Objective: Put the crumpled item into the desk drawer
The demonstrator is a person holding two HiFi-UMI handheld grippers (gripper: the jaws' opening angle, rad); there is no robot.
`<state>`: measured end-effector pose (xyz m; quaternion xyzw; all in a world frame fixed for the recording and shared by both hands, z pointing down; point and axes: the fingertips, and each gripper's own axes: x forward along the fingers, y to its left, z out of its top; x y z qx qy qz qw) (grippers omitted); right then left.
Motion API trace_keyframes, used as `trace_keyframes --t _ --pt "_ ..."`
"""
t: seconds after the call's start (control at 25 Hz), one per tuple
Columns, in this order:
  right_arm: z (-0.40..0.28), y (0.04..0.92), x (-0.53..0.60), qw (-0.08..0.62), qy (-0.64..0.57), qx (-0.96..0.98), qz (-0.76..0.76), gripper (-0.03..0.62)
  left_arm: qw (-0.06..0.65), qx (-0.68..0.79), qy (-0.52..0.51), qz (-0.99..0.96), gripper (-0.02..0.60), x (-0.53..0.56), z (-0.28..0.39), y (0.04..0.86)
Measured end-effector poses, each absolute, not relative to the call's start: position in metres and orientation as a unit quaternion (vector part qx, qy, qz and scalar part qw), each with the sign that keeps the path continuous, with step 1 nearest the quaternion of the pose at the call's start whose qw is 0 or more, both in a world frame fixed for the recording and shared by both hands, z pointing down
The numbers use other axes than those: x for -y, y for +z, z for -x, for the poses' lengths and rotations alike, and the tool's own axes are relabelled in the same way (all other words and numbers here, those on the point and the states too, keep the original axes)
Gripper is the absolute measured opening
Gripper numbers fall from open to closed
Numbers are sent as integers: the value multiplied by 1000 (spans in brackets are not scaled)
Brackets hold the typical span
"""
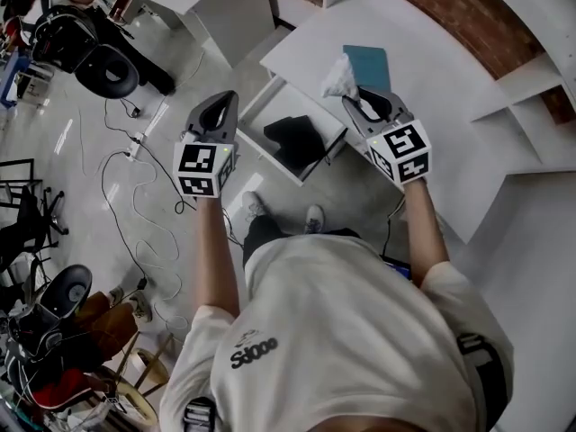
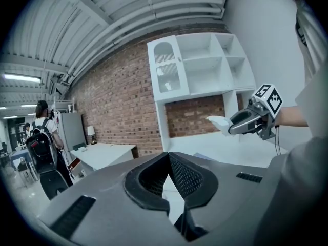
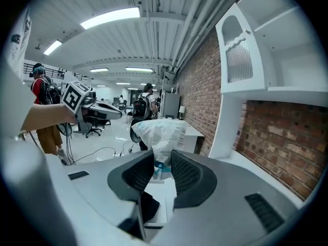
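Observation:
The crumpled item [image 1: 340, 77] is a white wrinkled plastic bag with print on it. My right gripper [image 1: 357, 100] is shut on its lower end, and the bag [image 3: 160, 132] bulges up above the pads. It hangs over the white desk [image 1: 423, 70], near the front edge. The desk drawer [image 1: 261, 104] stands pulled out below and to the left, with a black thing [image 1: 297, 142] inside. The left gripper [image 1: 225, 104] hovers left of the drawer. Its jaws [image 2: 167, 174] stand slightly apart with nothing between them. The left gripper view shows the right gripper [image 2: 230, 125] holding the bag [image 2: 219, 122].
A teal book [image 1: 369, 64] lies on the desk behind the bag. White shelves [image 2: 205, 60] stand against the brick wall [image 1: 468, 12]. Cables [image 1: 135, 196] and office chairs [image 1: 106, 68] are on the floor to the left. People with backpacks [image 3: 141, 106] stand far off.

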<state>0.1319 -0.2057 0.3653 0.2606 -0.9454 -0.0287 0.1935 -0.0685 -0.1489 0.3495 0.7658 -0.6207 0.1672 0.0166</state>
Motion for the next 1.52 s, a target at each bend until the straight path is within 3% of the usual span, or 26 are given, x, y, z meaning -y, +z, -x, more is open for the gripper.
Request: trace_keyframes --t 0.84,1.52 --pt "3 444 282 261 40 914 -307 103 63 531 188 -824 18 264 189 425" --pt "74 594 294 372 93 876 -293 103 136 457 225 -850 18 307 242 537"
